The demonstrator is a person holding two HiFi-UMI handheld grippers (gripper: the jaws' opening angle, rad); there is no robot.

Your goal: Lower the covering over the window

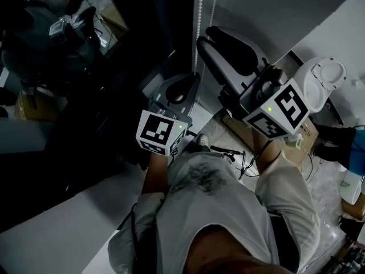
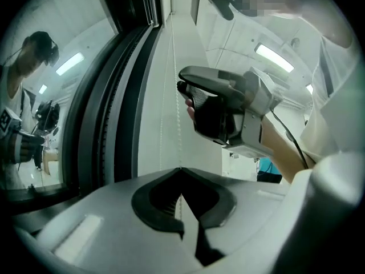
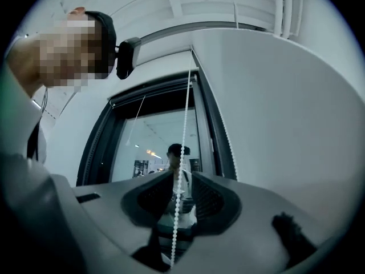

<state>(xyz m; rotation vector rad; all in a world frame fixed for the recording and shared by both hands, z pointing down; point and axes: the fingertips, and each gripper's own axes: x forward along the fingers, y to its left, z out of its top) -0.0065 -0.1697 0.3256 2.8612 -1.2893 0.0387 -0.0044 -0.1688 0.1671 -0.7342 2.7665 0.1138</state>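
We are, it seems, pinching the bead chain (image 3: pixel 186 124) in our closed left gripper (image 2: pixel 181 171); our right gripper (image 3: pixel 181 188) is standing open around it, not touching.

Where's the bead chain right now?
In the right gripper view the bead chain hangs between the open jaws of the right gripper, in front of the window; the left gripper is shut on it.

Pale floor (image 1: pixel 333 210): cardboard box (image 1: pixel 308 135), black cables (image 1: pixel 231 153) (tangled), white round-lidded item (image 1: pixel 326 80) near box.
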